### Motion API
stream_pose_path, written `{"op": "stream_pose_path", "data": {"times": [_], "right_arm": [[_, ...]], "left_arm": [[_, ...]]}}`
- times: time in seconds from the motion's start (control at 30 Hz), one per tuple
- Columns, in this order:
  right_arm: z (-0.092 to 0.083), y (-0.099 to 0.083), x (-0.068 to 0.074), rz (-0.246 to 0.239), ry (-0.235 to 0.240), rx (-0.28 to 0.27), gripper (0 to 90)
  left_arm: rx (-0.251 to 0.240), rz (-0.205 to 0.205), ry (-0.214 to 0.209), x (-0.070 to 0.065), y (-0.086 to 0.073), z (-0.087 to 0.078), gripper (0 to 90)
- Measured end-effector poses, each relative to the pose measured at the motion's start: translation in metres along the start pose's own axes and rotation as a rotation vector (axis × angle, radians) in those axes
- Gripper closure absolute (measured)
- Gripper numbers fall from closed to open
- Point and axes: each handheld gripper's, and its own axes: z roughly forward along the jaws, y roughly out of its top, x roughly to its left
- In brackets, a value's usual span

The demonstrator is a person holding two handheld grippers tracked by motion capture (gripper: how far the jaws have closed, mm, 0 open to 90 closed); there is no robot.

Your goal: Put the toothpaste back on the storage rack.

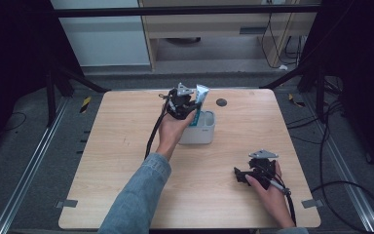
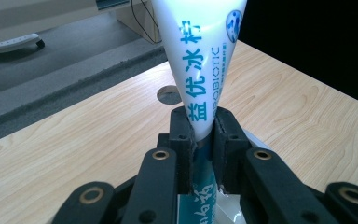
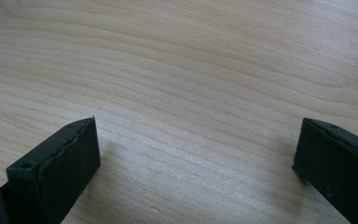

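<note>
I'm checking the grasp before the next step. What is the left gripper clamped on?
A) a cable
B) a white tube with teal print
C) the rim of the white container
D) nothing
B: the left gripper has its jaws pressed on the white tube, above the white container.

Black tools (image 1: 187, 108), trailing cables, denim sleeve (image 1: 139, 197).

"PROBIOTIC" and teal Chinese characters "益优冰柠" on the white tube (image 2: 200, 70)

A light wooden table (image 1: 126, 161) carries a white container (image 1: 198, 132) near its far edge.
</note>
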Motion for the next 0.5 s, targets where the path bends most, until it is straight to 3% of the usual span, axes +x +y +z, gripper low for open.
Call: {"op": "stream_pose_path", "data": {"times": [0.5], "right_arm": [[-0.0001,0.0000,0.0001,0.002,0.001,0.001,0.5]], "left_arm": [[0.010,0.010,-0.002,-0.0002,-0.0075,0.0026,79.2]]}}
